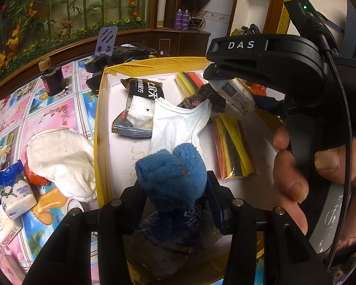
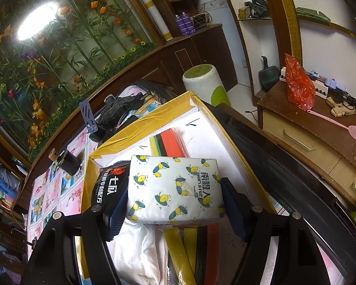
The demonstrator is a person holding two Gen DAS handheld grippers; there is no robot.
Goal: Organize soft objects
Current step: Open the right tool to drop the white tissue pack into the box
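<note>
1. We see a blue cloth [image 1: 172, 174], bunched, over the box's [image 1: 97, 128] near end.
2. White sock [image 1: 178, 123] lies flat in the box, beside a black packet [image 1: 139, 104].
3. Lemon-print tissue pack [image 2: 175, 188] is held above the box.
4. Coloured strip packs [image 1: 235, 147] lie inside.
5. White towel [image 1: 61, 159] lies outside, left of the box.

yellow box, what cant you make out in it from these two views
- Left wrist view: the blue cloth between the left tongs hides the yellow box floor beneath.
- Right wrist view: the tissue pack in the right tongs covers part of the black packet.
</note>
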